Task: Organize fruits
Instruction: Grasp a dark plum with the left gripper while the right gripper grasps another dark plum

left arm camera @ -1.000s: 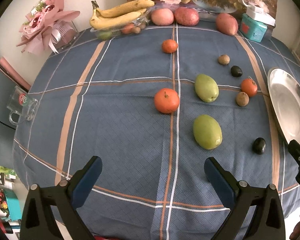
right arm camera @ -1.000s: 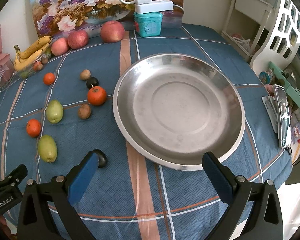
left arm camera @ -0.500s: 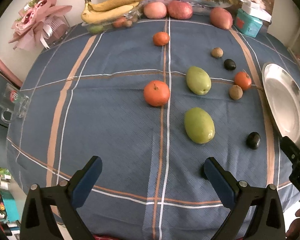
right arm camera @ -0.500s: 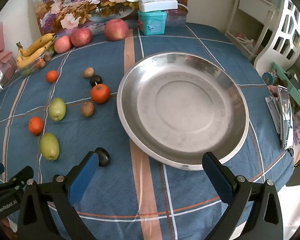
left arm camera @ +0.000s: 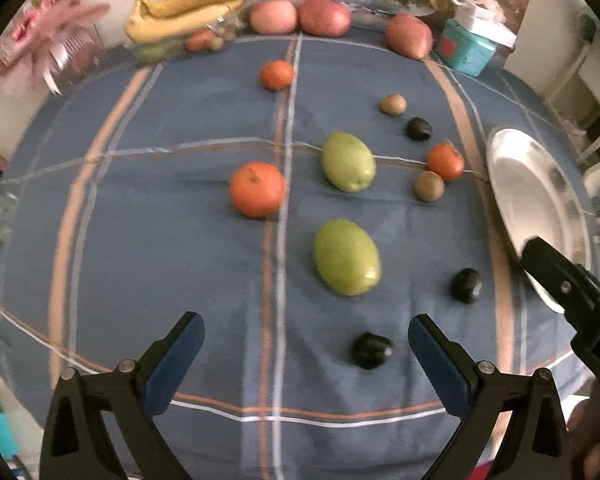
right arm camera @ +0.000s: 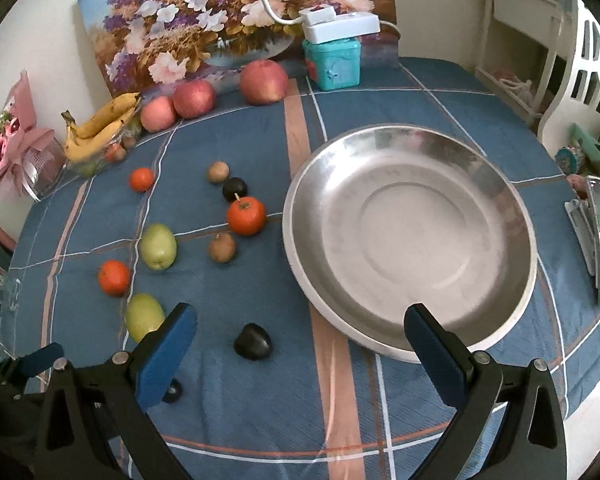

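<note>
Blue plaid cloth covers the table (left arm camera: 148, 240) in the left wrist view, and every loose fruit lies on it; in this view nothing has been lifted. The left gripper (left arm camera: 306, 354) hovers with its jaws wide and empty above the near edge, a dark plum (left arm camera: 371, 350) lying between its fingers' line of sight. Counted here: two green mangoes, the nearer (left arm camera: 346, 262) and the farther (left arm camera: 348, 161); three orange fruits, the largest (left arm camera: 257, 189) left of them; two brown kiwis; three dark plums. At the back edge sit three apples and a bunch of bananas (left arm camera: 188, 10).

From the right wrist view, the steel plate (right arm camera: 496, 184) lies bare, so the sorting appears not yet begun and all the fruit is left to move. The right gripper (right arm camera: 300, 344) is spread wide, holding nothing, over the cloth between a plum (right arm camera: 253, 341) and the plate's rim. The same fruits lie left of the plate, well apart.
</note>
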